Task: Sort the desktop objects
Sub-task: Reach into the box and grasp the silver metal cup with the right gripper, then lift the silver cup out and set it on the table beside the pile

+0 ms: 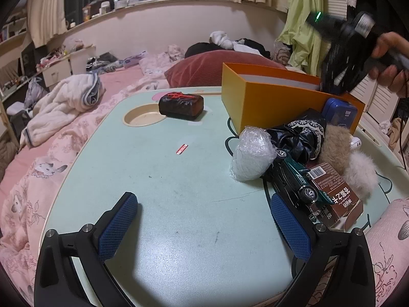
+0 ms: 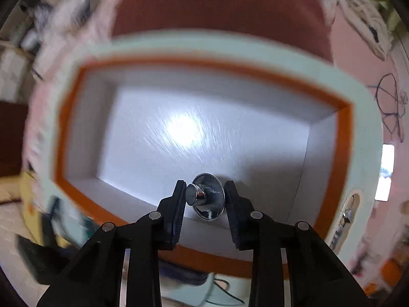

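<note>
chrome knob (image 2: 204,196) sits between your right gripper (image 2: 204,195) fingers over the orange box (image 2: 345,153), one pad touching; left gripper (image 1: 204,226) gapes wide.

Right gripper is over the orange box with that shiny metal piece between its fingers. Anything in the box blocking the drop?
Nothing visible: the orange box's white floor is bare below the small shiny metal disc-and-knob piece at the right gripper.
</note>
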